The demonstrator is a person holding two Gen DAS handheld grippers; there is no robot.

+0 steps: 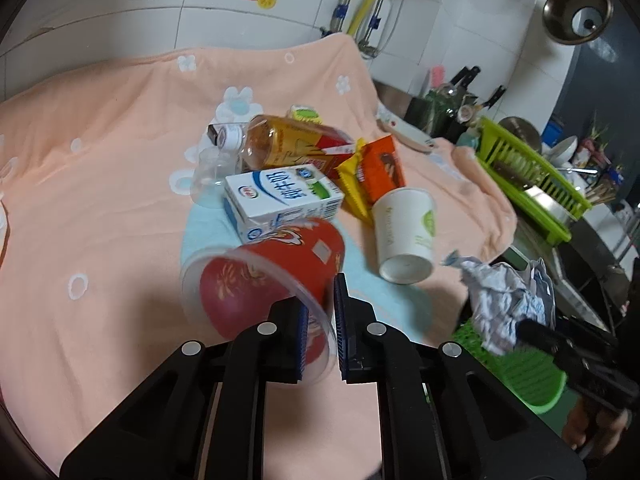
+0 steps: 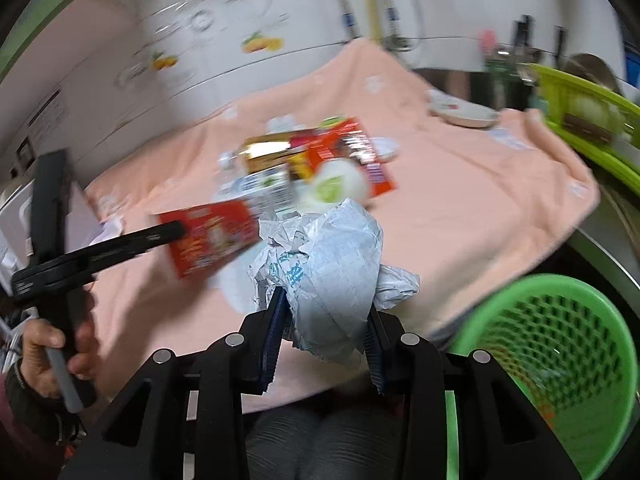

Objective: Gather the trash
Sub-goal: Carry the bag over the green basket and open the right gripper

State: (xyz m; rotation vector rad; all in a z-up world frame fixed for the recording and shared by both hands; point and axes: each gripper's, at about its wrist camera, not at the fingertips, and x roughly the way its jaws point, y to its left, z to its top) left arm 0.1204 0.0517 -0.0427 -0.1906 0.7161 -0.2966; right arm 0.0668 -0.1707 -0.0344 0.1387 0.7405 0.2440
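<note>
My left gripper [image 1: 320, 320] is shut on the clear rim of a red noodle cup [image 1: 276, 276], held tilted above the peach cloth; it also shows in the right wrist view [image 2: 208, 236]. My right gripper [image 2: 326, 328] is shut on a crumpled white paper wad [image 2: 332, 264], also seen in the left wrist view [image 1: 508, 300], above the table's front edge. A green trash basket [image 2: 560, 344] stands at lower right of it. On the cloth lie a milk carton [image 1: 280, 196], a paper cup [image 1: 404, 232], an orange wrapper [image 1: 380, 172] and a tea bottle [image 1: 280, 140].
The peach cloth [image 1: 100, 168] covers the table against a tiled wall. A green dish rack [image 1: 528, 176], knives and a steel sink sit to the right. A plate [image 1: 412, 132] lies at the cloth's far right edge.
</note>
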